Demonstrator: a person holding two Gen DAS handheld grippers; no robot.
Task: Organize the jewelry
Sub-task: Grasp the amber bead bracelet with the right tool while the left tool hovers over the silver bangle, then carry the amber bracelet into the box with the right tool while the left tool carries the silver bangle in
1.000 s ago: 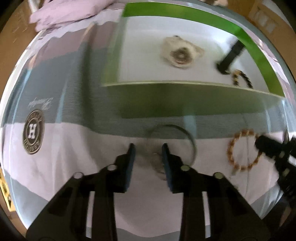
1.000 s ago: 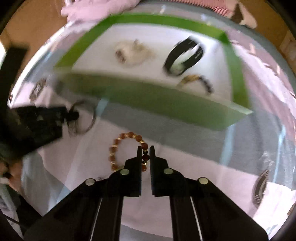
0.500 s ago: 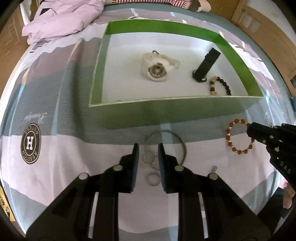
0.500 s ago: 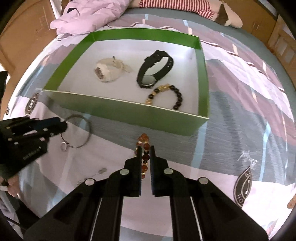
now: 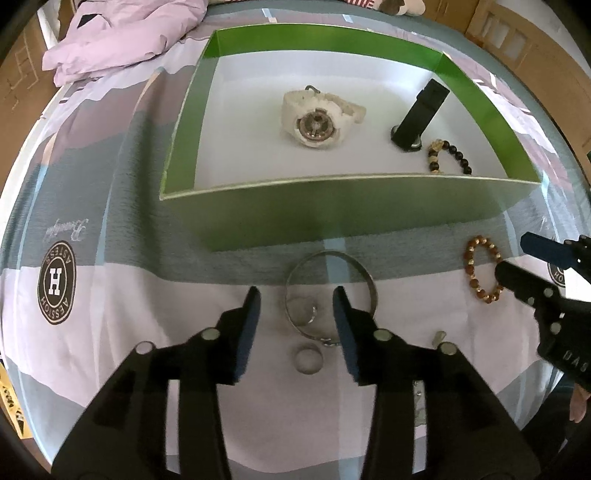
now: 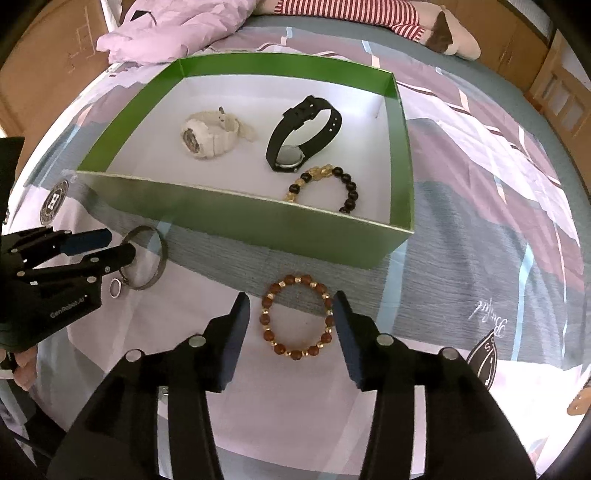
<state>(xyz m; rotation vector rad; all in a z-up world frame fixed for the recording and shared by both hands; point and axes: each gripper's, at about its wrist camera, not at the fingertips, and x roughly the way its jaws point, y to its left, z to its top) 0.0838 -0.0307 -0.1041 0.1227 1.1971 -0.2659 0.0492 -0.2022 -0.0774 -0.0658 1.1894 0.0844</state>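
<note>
Left wrist view: left gripper (image 5: pixel 295 308) spread wide over small ring (image 5: pixel 302 312) inside bangle (image 5: pixel 331 291), just before box (image 5: pixel 332 218), ready to close.
Right wrist view: right gripper (image 6: pixel 291 314) released, straddling bead bracelet (image 6: pixel 297 316) before box.
Box: holds white watch (image 6: pixel 207 134), black watch (image 6: pixel 304 134), dark beads (image 6: pixel 325 188); likely destination.

I look down on a bed (image 6: pixel 480 229) under a patchwork sheet of grey, lilac and white. A crumpled lilac duvet (image 6: pixel 177 29) lies at its far end, wooden cabinets (image 6: pixel 554 85) beyond.
</note>
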